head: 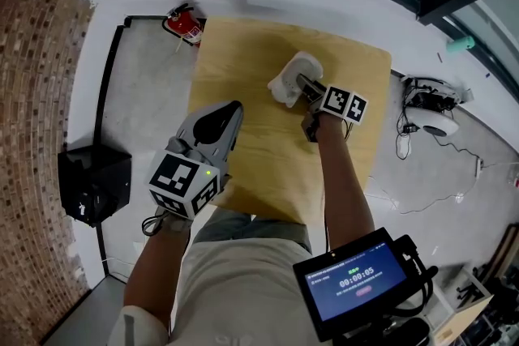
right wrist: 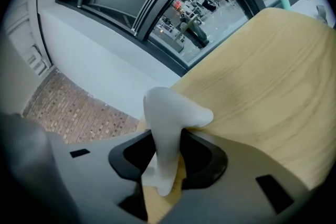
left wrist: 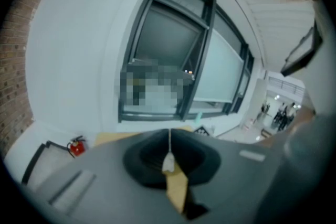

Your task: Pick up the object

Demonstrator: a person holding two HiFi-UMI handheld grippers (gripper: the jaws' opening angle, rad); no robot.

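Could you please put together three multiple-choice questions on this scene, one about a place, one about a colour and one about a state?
1. Where is the white object? A on the wooden table; B on the floor; C on a chair.
2. What colour is the fire extinguisher? A green; B red; C yellow.
3. How is the right gripper? A open and empty; B out of sight; C closed on the white object.
Answers: 1 A, the head view shows it lying on the tabletop; 2 B, its body is plainly red; 3 C, the right gripper view shows both pads against the object's sides.
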